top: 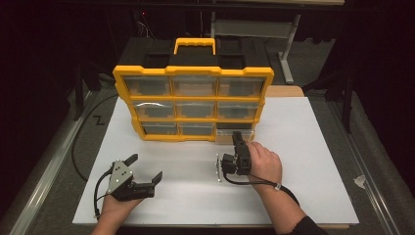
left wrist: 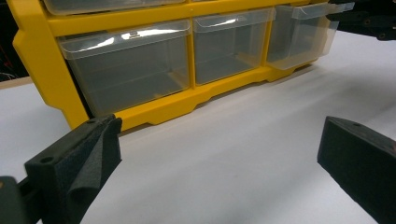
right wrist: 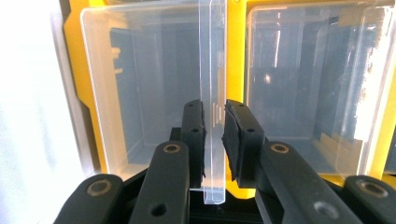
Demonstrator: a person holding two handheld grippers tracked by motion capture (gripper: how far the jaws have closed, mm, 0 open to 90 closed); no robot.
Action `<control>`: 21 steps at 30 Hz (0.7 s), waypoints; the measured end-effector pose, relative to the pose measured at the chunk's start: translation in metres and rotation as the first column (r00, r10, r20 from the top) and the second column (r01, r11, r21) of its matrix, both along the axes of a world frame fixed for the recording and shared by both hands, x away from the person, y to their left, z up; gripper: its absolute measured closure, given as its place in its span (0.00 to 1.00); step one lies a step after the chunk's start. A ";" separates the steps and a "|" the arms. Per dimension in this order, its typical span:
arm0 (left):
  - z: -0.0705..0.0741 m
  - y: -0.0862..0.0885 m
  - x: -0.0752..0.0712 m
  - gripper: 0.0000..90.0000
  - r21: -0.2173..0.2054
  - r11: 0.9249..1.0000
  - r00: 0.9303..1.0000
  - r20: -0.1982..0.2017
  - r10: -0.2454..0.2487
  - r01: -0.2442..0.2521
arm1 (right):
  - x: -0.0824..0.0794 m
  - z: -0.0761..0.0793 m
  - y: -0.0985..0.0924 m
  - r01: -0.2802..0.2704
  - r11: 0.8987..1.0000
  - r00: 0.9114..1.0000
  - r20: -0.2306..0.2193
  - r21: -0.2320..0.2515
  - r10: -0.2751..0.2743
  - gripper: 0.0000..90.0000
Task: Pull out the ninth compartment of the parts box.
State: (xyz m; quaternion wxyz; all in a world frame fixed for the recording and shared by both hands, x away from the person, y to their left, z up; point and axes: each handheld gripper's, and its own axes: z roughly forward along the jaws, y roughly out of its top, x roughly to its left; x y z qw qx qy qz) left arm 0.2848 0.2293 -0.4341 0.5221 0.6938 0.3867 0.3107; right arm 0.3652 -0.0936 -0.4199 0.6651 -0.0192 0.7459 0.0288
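The bottom-right drawer (top: 236, 133) sits in the lowest row of the yellow organizer (top: 193, 73), at the row's right end, and stands slightly proud of its neighbours, as the left gripper view confirms (left wrist: 301, 39). It is a small clear plastic bin with thin walls and appears empty, so it should be light and should slide with little resistance. The material is rigid but probably brittle: excess squeeze could crack or whiten it, and the glossy surface offers little friction.

The correct hold is the pull lip (right wrist: 212, 100), the thin flange projecting from the drawer front. The right hand-held gripper (right wrist: 214, 140) is clamped on this lip, one foam pad (right wrist: 236, 135) on each face, with the tool rolled so that the flange appears vertical between its jaws. The grip lies near one end of the lip; judged from this, a pull should run straight along the drawer's travel to avoid twisting or jamming it in the slot.

The left hand-held gripper (top: 146, 171) rests on the white table (top: 313, 161) well in front of the organizer, jaws spread wide and holding nothing. The organizer itself is tall and may shift toward the person if the drawer binds.
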 end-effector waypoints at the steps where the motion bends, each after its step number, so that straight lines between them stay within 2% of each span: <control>1: 0.000 0.000 0.000 0.00 -0.001 1.000 1.000 0.000 0.000 0.000 | 0.000 0.001 0.000 0.001 1.000 1.000 -0.008 -0.003 -0.001 0.87; 3: 0.000 0.000 0.000 0.00 0.000 1.000 1.000 0.000 0.000 0.000 | 0.000 0.000 0.000 -0.003 1.000 1.000 0.000 0.005 0.003 0.81; 6: 0.000 0.000 0.000 0.00 0.000 1.000 1.000 -0.001 0.000 0.000 | 0.001 0.000 0.001 -0.002 1.000 1.000 -0.008 0.018 0.002 0.66; 10: 0.000 0.000 0.000 0.00 -0.001 1.000 1.000 -0.001 0.000 0.000 | 0.003 0.001 0.003 -0.011 1.000 1.000 -0.028 0.016 0.012 0.56; 12: 0.000 0.001 0.000 0.00 -0.003 1.000 1.000 -0.001 0.001 -0.001 | 0.005 0.003 0.004 0.009 1.000 0.999 -0.053 0.009 -0.008 0.56; 16: 0.000 0.001 0.000 0.00 -0.002 1.000 1.000 0.000 0.002 -0.002 | 0.009 0.007 0.004 0.036 0.999 0.995 -0.088 -0.006 -0.036 0.65; 21: 0.000 0.001 0.000 0.00 -0.002 1.000 1.000 -0.002 0.002 -0.002 | 0.009 0.008 0.003 0.038 0.999 0.995 -0.093 -0.010 -0.039 0.77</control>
